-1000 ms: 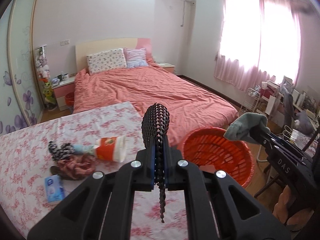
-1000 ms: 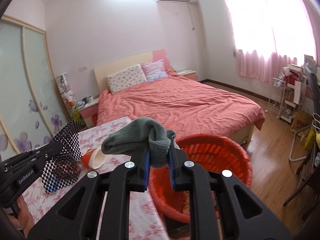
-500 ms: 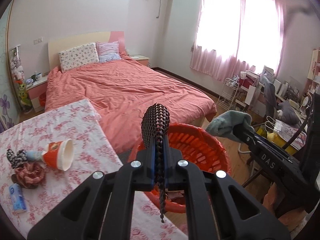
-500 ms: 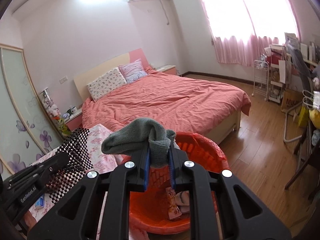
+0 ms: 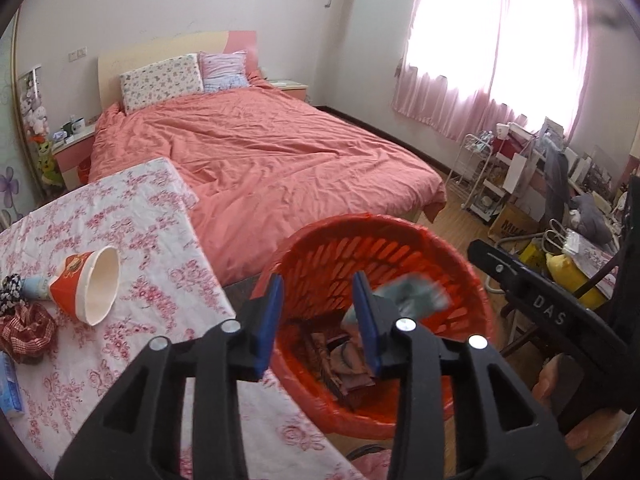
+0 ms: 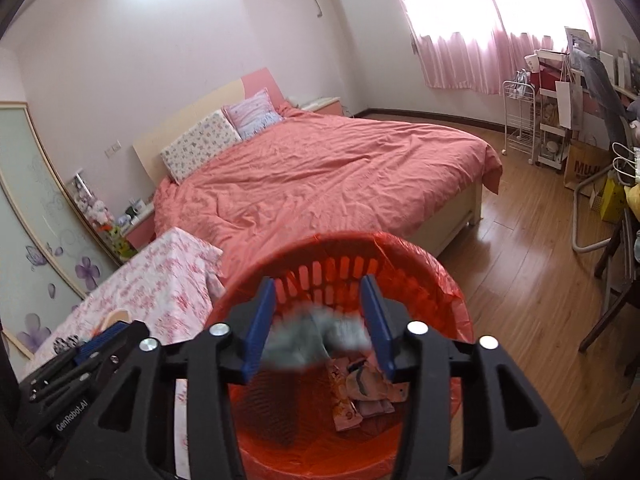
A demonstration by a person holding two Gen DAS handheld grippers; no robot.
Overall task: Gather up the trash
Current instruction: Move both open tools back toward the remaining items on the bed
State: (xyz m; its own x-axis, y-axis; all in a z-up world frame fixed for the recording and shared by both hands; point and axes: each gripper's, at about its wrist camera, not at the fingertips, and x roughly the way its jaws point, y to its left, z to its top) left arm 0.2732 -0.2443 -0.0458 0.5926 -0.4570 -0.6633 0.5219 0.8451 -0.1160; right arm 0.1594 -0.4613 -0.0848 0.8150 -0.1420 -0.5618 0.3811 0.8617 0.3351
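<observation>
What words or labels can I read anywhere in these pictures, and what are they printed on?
"DAS": black right gripper, on its arm.
"GenRobot.AI": black left gripper, on its side.
"MUJ", cut off: brown paper bag on the floor.
Red paper cup print and blue tissue pack: too blurred to read.

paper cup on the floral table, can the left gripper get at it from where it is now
Probably yes. The left gripper is open and empty over the red basket; the paper cup lies on its side nearby, nothing between, its mouth facing the gripper.
</observation>
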